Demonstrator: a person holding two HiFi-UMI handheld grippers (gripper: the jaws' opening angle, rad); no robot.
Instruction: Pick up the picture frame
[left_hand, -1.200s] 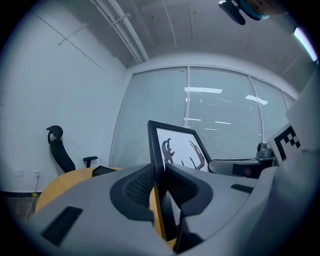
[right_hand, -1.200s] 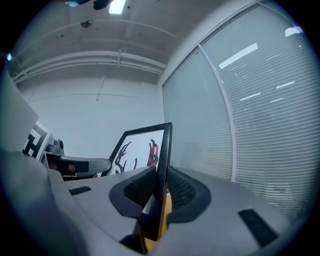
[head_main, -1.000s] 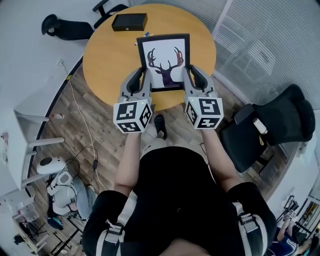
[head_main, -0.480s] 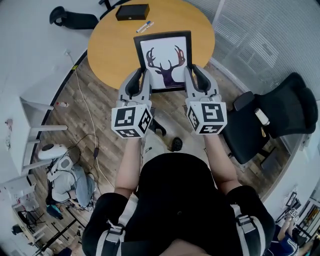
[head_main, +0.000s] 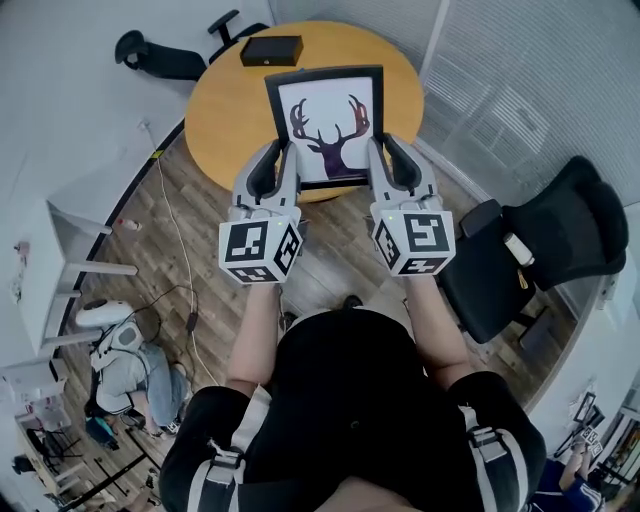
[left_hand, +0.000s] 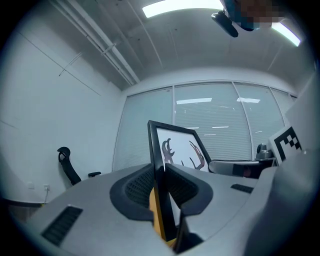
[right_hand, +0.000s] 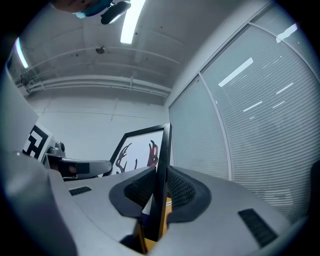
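Desk (head_main: 225, 110): round, wood top, at the far end of the head view. A black office chair (head_main: 560, 250) stands well apart to its right and plays no part.

Picture frame (head_main: 325, 120): black border, antler print on white. I hold it in front of me over the near part of the desk, print turned up toward the head camera. I judge it is off the desk surface, not resting on it, so the pick-up looks essentially done.

Left gripper (head_main: 282, 160) grips the frame's left border and right gripper (head_main: 380, 158) the right border, at matching height. A grip on each side keeps the flat panel from swinging or twisting, which a single grip would allow.

Fingers: in the left gripper view the frame (left_hand: 175, 145) runs edge-on between the ribbed pads of the left gripper (left_hand: 162, 180). Both pads press on the border at a narrow opening. The right gripper view shows the same for the right gripper (right_hand: 159, 190) on the frame (right_hand: 140, 150).

A small black box (head_main: 271, 50) sits on the far side of the desk, clear of the frame.
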